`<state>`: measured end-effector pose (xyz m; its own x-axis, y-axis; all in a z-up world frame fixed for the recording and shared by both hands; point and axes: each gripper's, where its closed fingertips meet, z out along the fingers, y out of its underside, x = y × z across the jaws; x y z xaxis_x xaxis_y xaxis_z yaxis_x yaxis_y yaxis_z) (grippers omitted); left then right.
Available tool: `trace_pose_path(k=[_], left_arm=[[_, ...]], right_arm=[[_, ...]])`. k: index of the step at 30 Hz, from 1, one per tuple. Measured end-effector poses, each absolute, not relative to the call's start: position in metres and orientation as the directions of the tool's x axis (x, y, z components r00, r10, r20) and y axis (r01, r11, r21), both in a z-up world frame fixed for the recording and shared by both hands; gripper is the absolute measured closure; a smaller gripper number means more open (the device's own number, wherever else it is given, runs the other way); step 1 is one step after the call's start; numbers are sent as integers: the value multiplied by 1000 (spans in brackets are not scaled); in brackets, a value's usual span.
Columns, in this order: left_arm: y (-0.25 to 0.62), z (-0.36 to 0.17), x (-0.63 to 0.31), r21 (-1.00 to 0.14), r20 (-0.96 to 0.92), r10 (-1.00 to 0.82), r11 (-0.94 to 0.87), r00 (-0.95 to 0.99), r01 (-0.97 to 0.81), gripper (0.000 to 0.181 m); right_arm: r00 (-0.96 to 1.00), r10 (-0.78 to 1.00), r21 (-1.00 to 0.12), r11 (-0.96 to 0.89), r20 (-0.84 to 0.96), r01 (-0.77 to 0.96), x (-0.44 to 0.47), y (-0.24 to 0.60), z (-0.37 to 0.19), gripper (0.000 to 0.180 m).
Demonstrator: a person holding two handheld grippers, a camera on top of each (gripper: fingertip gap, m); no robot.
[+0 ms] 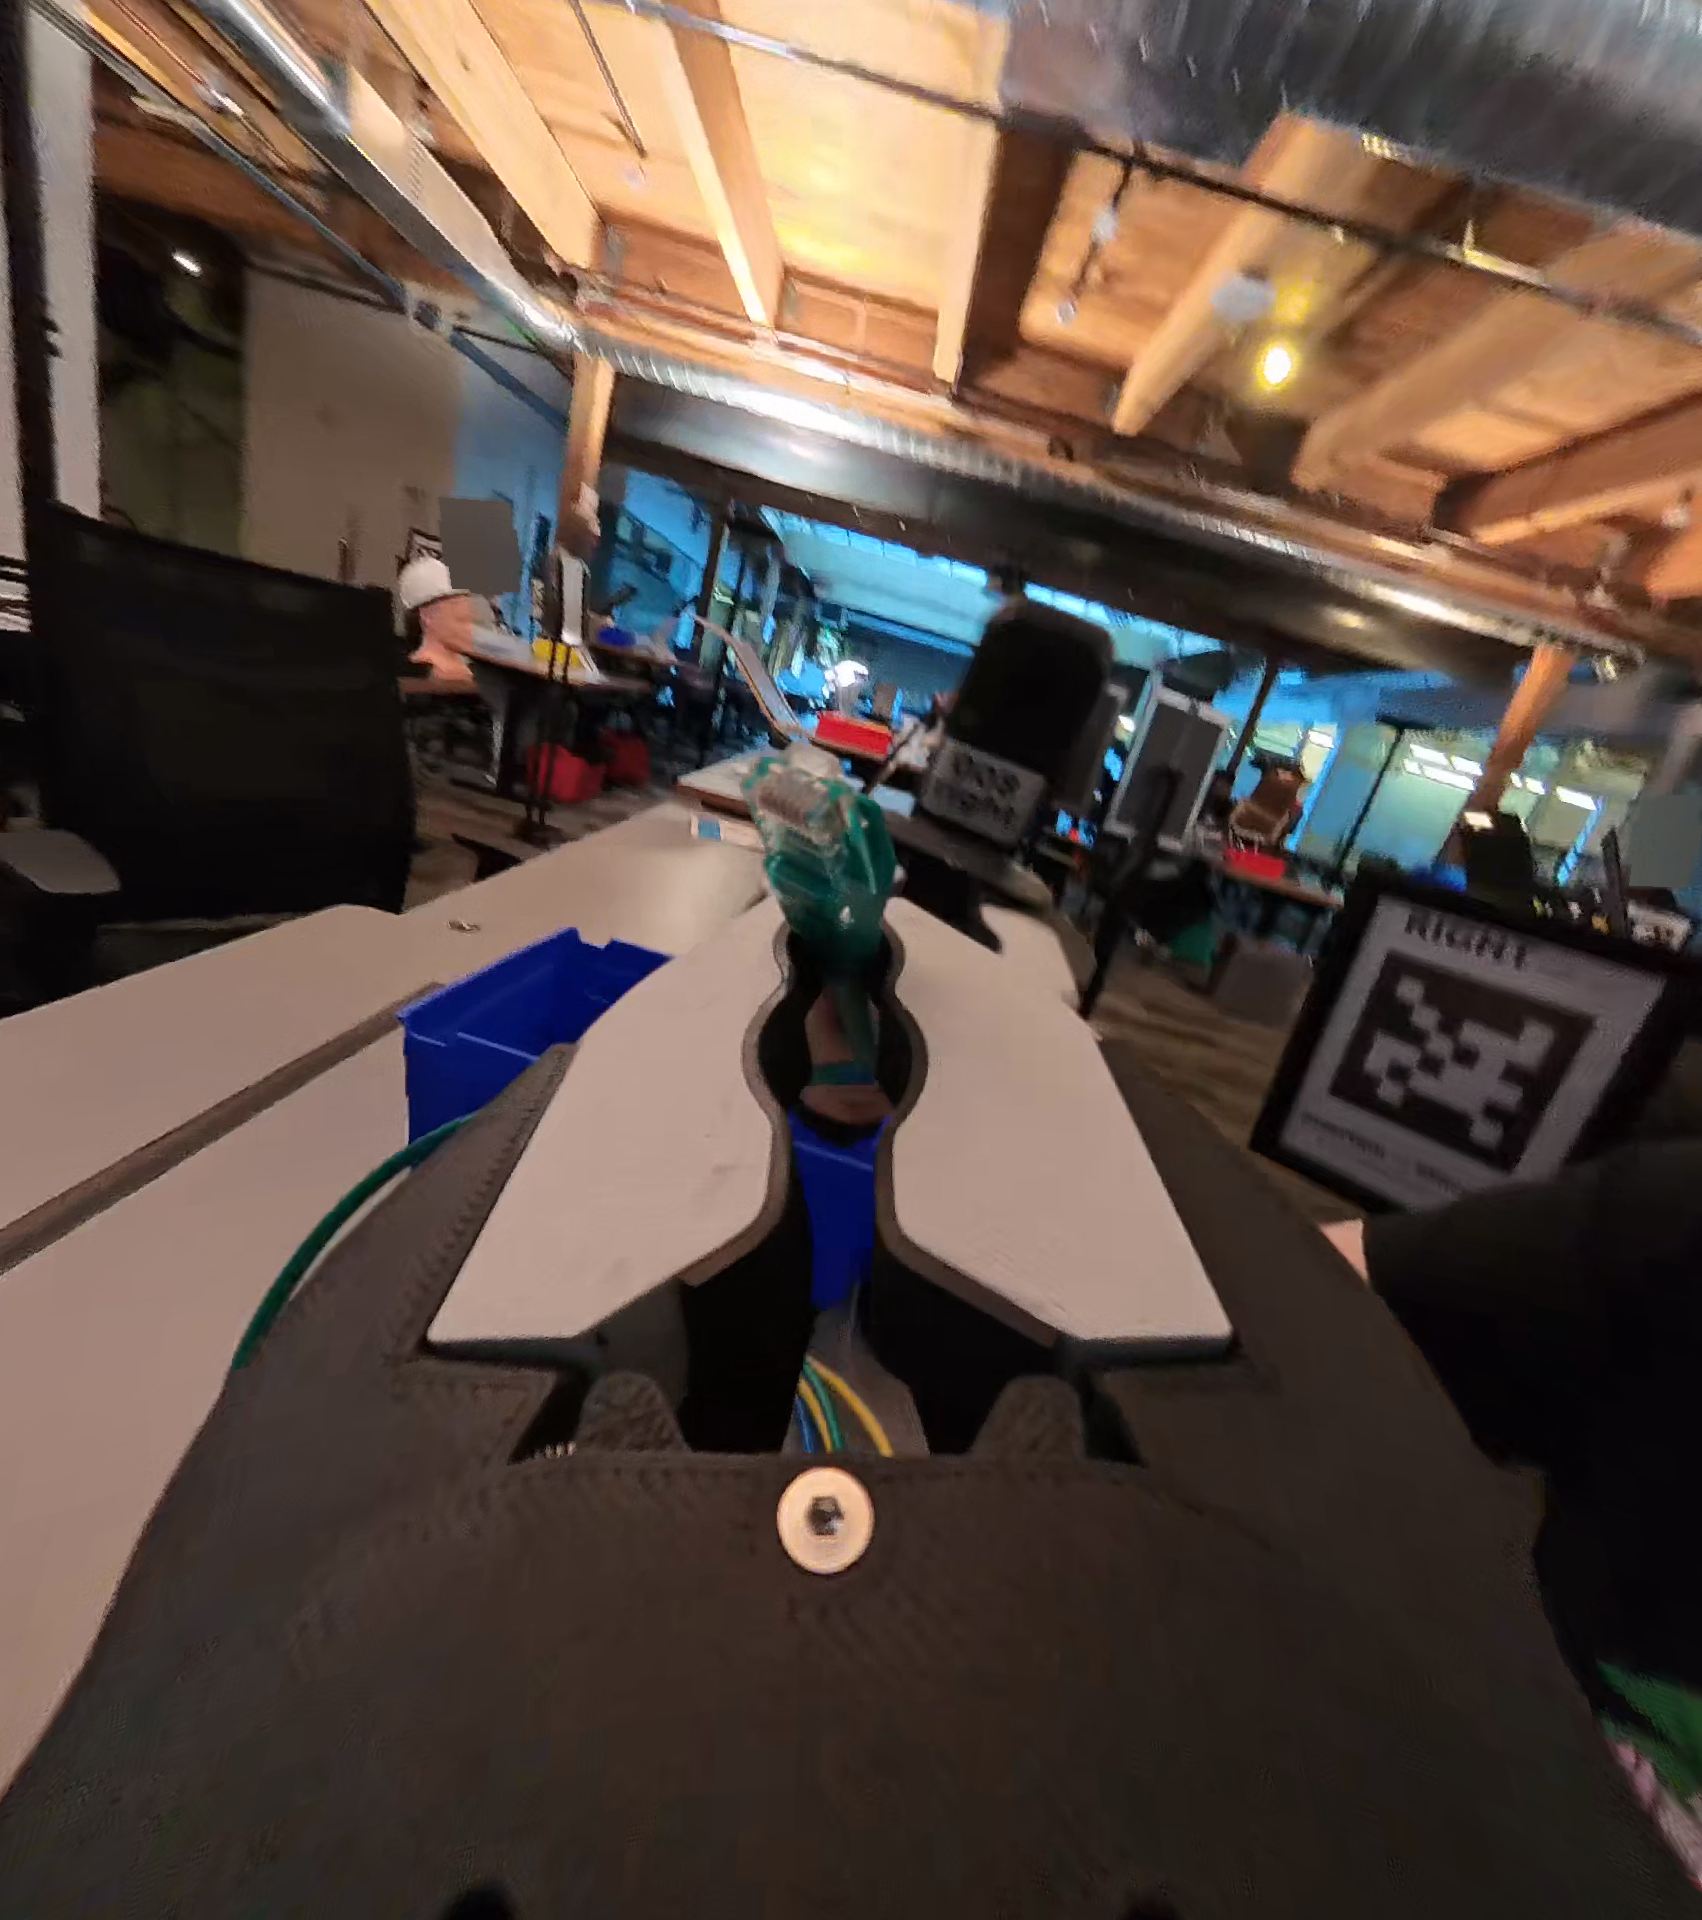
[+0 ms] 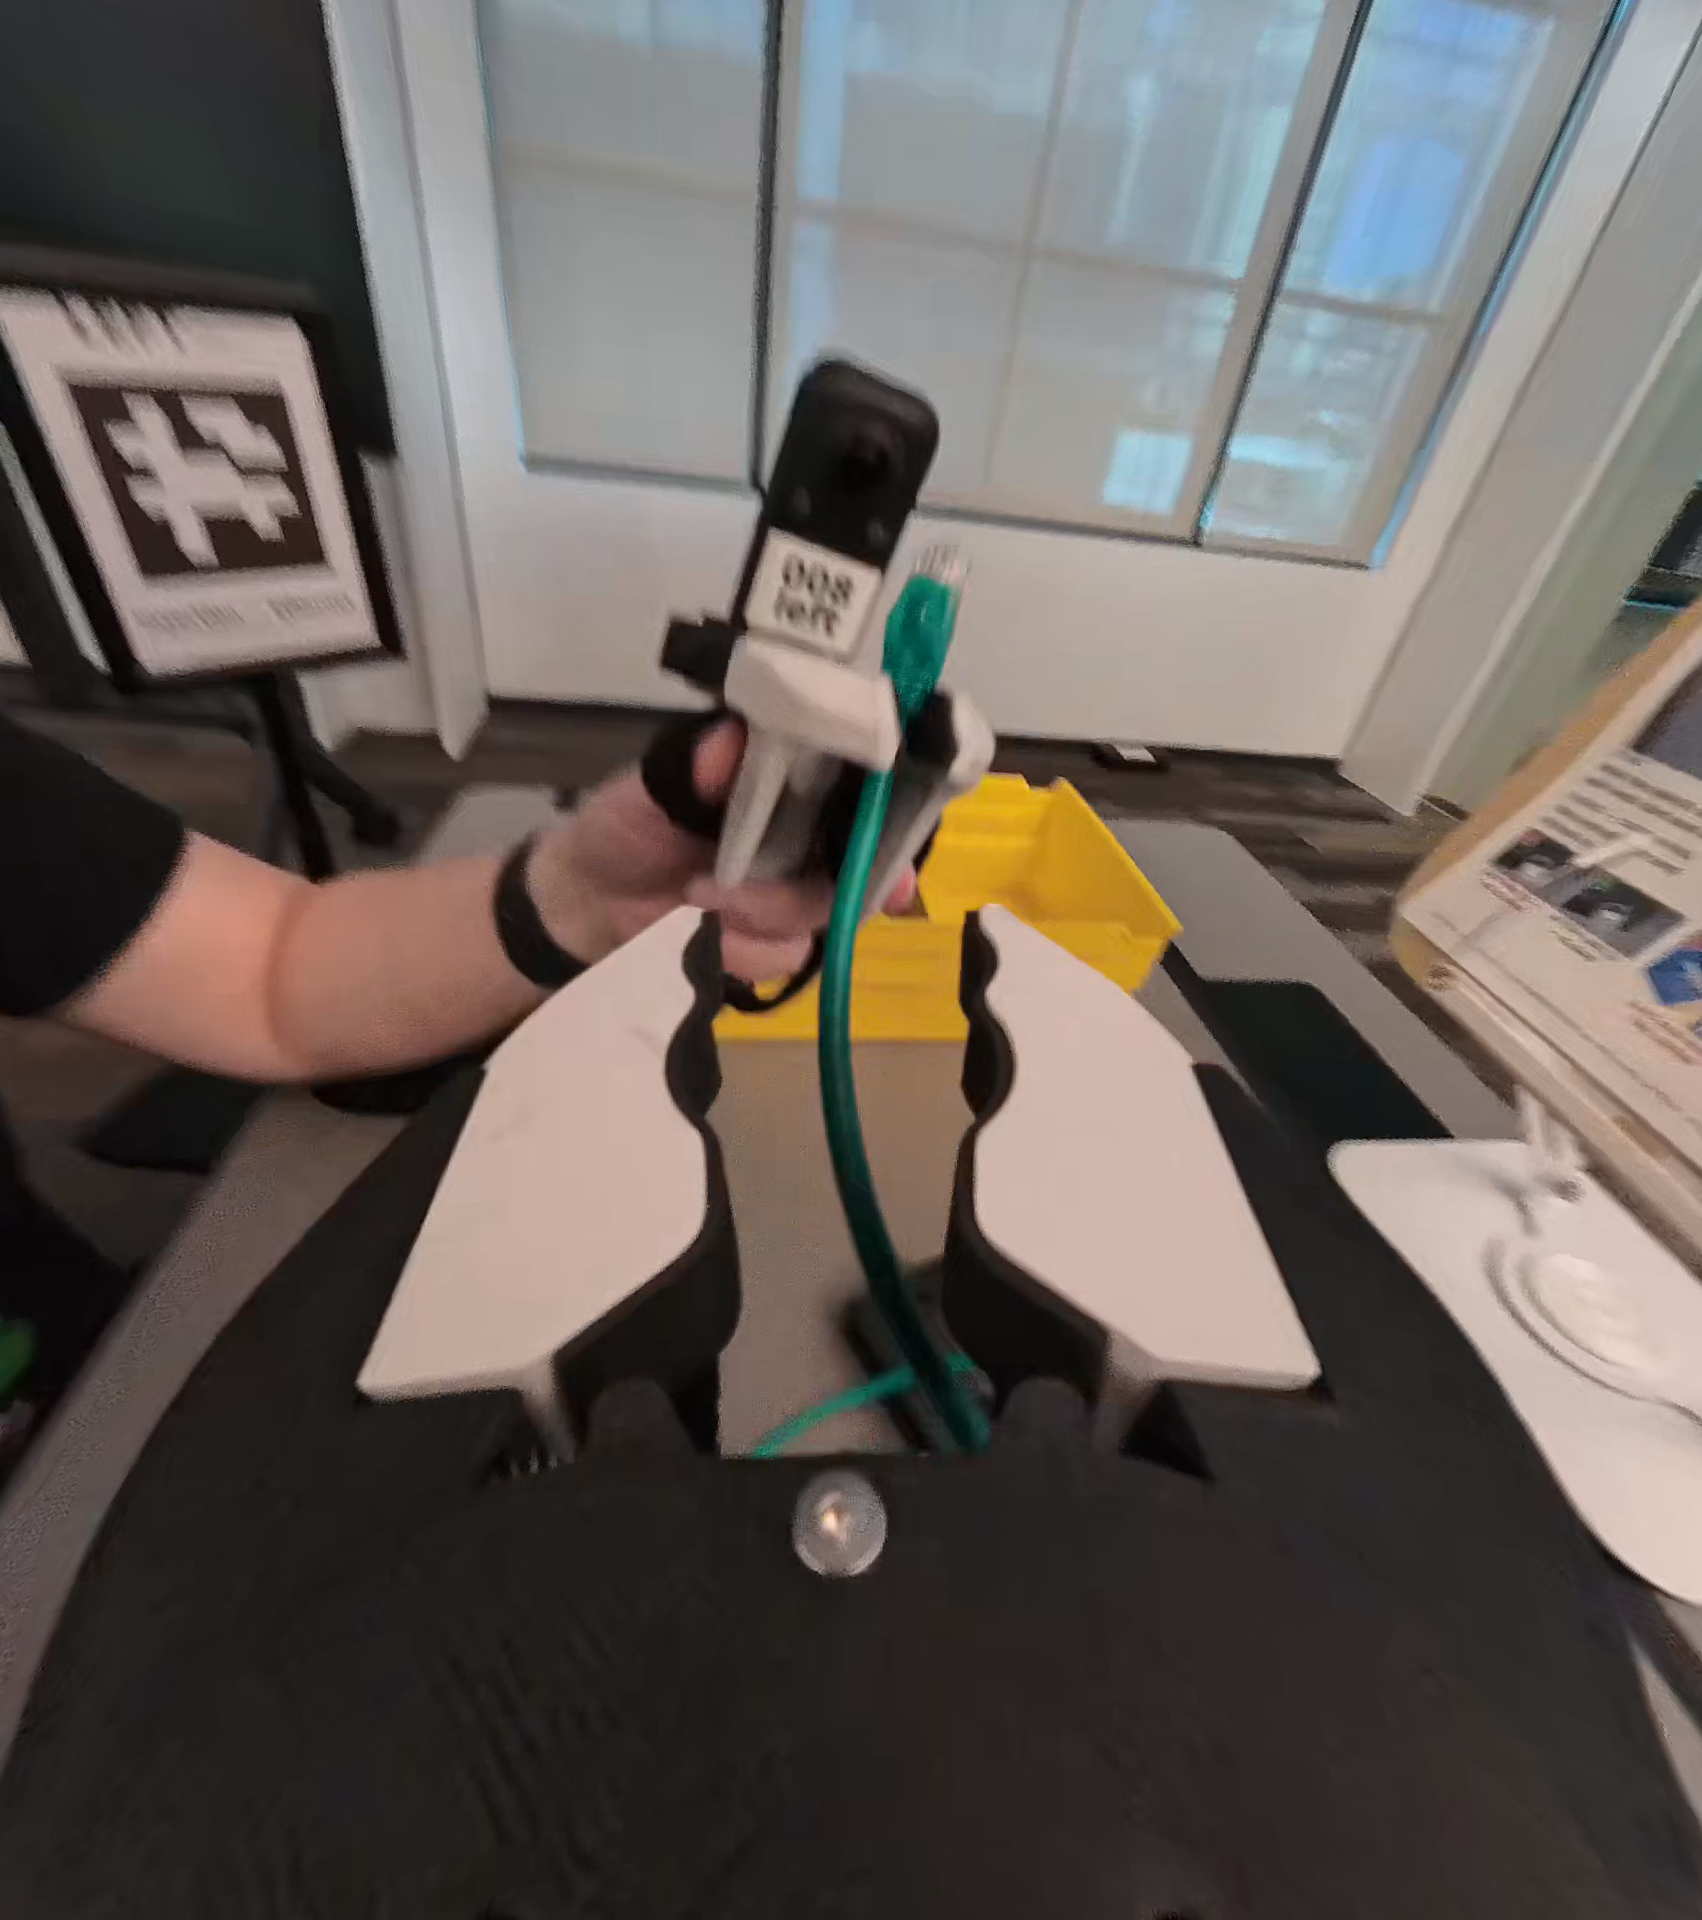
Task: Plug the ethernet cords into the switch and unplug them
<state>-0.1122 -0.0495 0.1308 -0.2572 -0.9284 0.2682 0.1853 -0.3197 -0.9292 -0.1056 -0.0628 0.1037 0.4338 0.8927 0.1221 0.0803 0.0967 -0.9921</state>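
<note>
My left gripper [image 1: 839,935] is shut on the green ethernet cord [image 1: 852,997] just below its plug. The clear plug [image 1: 811,821] sticks out past the fingertips. In the right wrist view a hand holds the left gripper [image 2: 914,727] upright above the table, with the plug [image 2: 935,587] pointing up. The cord [image 2: 842,1039] hangs down from it and passes through the gap of my right gripper [image 2: 836,945], which is open and holds nothing. The cord ends at a small dark object [image 2: 878,1335] on the table that I cannot make out.
A blue bin [image 1: 504,1018] stands on the grey table [image 1: 151,1039] left of my left gripper. A yellow bin [image 2: 1044,894] stands behind the right gripper. A poster board [image 2: 1657,883] on a white base [image 2: 1574,1330] is at the right. Framed marker signs [image 1: 1470,1049] [image 2: 192,488] stand nearby. Both grippers' tips are close together, under 4 cm apart.
</note>
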Motion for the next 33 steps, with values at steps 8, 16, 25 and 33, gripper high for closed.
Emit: trace_pose_path(k=[8,16,25,33], left_arm=[[-51,147,-132,-927,202,-928,-284,-312,245,165],[-69,134,-146,-985,97,-919,-144,-383,95,166],[-62,149,-146,-983,44,-964,-89,-264,161,169],[-49,165,-154,-949,119,-968,-177,-221,261,169]], right_arm=[[466,824,-927,174,321,331,-118,-66,92,174],[401,880,-945,140,256,297,-119,-83,98,174],[524,776,-936,310,350,166,-105,-81,136,157],[366,875,-938,227,315,263,-184,-90,85,157]])
